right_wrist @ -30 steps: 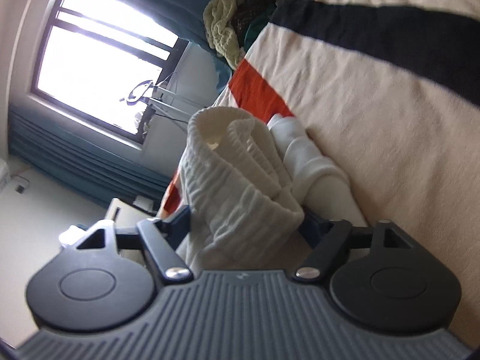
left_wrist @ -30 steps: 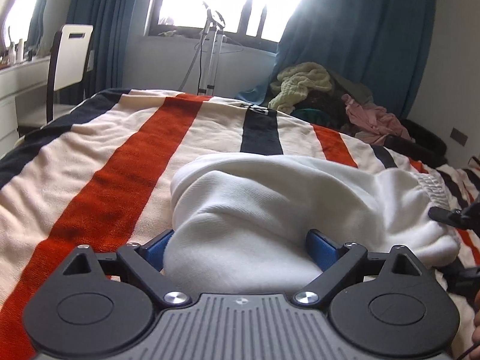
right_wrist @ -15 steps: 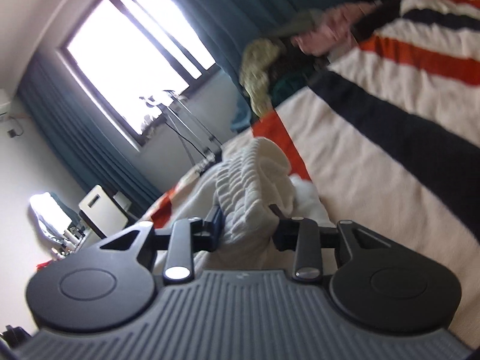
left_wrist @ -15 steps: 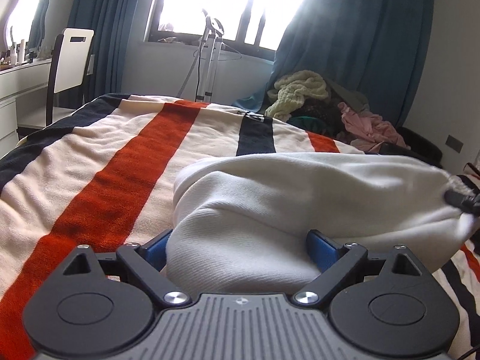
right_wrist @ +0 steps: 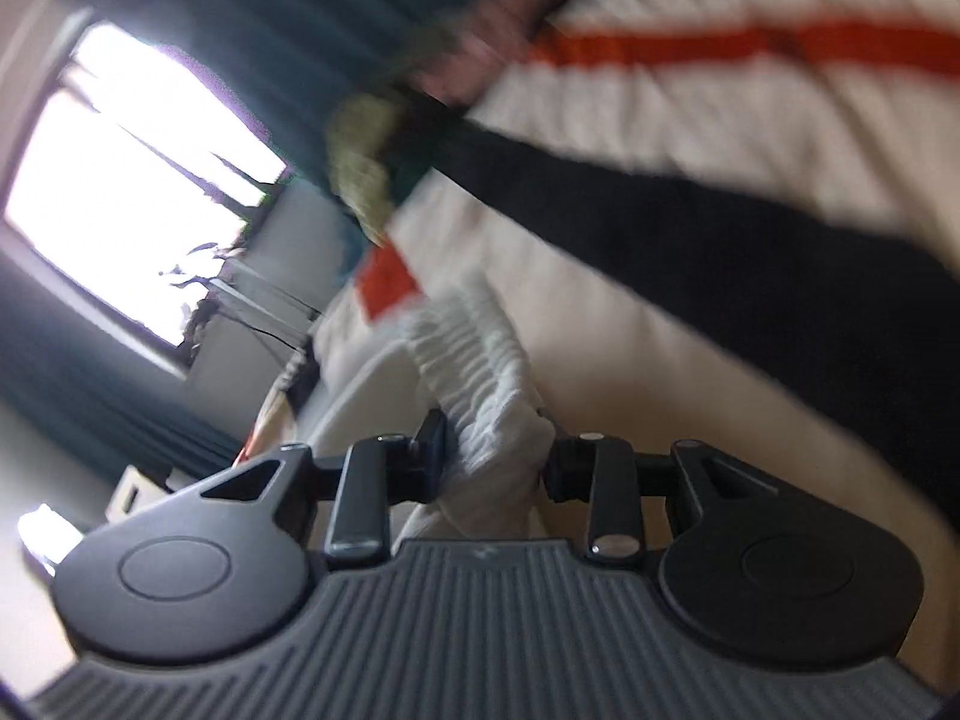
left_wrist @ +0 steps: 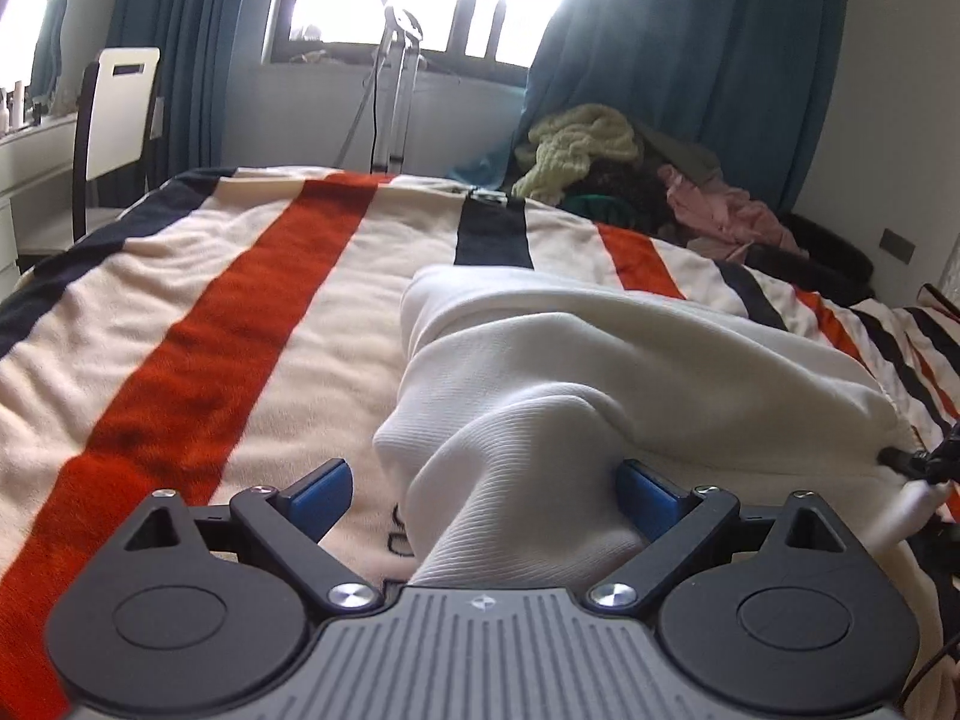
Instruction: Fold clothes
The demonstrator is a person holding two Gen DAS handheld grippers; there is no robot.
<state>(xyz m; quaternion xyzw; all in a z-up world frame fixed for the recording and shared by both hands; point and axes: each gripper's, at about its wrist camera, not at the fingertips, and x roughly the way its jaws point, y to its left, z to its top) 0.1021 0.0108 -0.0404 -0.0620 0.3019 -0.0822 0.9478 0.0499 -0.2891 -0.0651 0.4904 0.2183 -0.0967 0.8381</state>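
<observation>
A white knit garment (left_wrist: 600, 360) lies bunched on the striped blanket (left_wrist: 210, 330) of a bed. My left gripper (left_wrist: 480, 492) is open. A ridge of the white cloth runs between its blue pads, touching the right pad (left_wrist: 642, 492) and clear of the left one. In the right wrist view, which is blurred, my right gripper (right_wrist: 492, 462) pinches the garment's ribbed waistband (right_wrist: 474, 354). Its jaws are opening a little while the pads still press on the band. A dark fingertip of that right gripper (left_wrist: 912, 462) shows at the garment's right end in the left wrist view.
A heap of clothes (left_wrist: 588, 144) with a pink piece (left_wrist: 726, 210) sits at the far right of the bed by a blue curtain (left_wrist: 690, 60). A white chair (left_wrist: 114, 114) and a dresser stand at left. A metal stand (left_wrist: 396, 90) is under the window.
The right gripper closed onto the ribbed waistband and swung sideways with it. The cloth between the left gripper's pads thinned to a ridge and came off the left pad.
</observation>
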